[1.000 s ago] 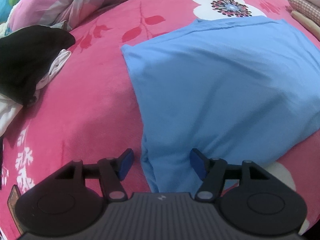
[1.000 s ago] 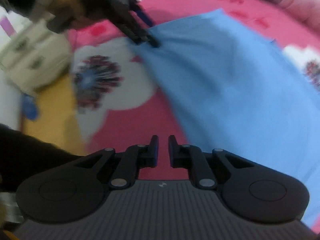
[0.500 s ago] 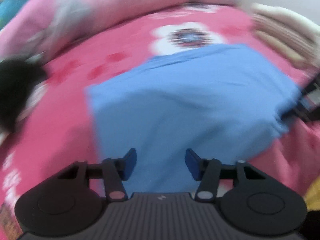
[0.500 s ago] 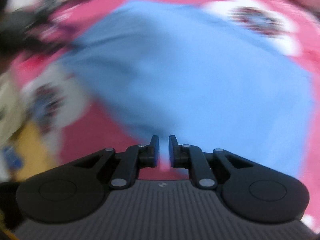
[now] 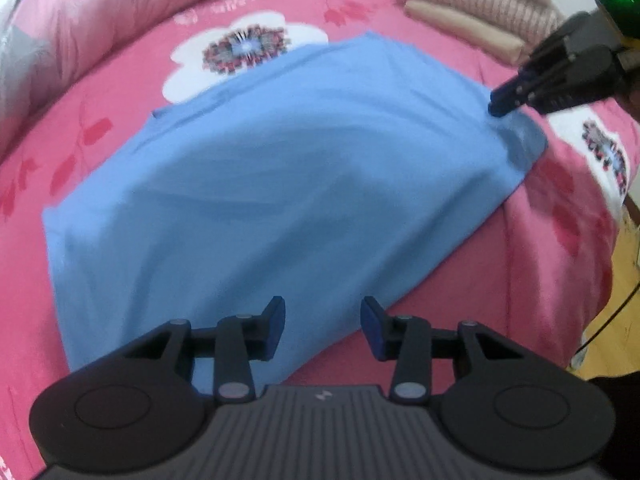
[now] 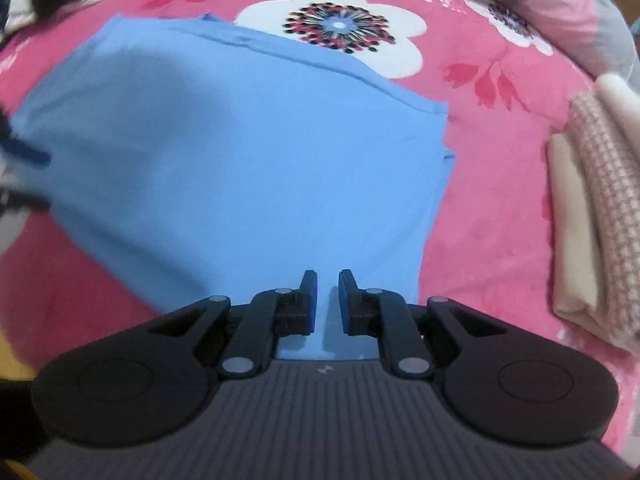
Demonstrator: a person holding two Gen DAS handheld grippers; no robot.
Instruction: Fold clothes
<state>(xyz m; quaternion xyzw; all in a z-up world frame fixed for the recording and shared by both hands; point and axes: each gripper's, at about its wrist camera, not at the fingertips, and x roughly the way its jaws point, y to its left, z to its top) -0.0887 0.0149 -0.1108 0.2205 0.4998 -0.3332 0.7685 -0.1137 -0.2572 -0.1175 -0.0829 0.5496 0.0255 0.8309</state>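
A bed with a pink flowered cover [image 5: 132, 92] fills both views. A pink quilt [image 5: 72, 20] is bunched along its far side. Yellowish floor [image 5: 624, 320], perhaps wood, shows beyond the bed's right edge.

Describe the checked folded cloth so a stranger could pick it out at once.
Start from the pink flowered bedspread and find the blue cloth spread on it. To its right in the right wrist view lies a stack of folded clothes. The checked cloth lies in the middle, patterned pink and white, between a plain beige one and a cream one.
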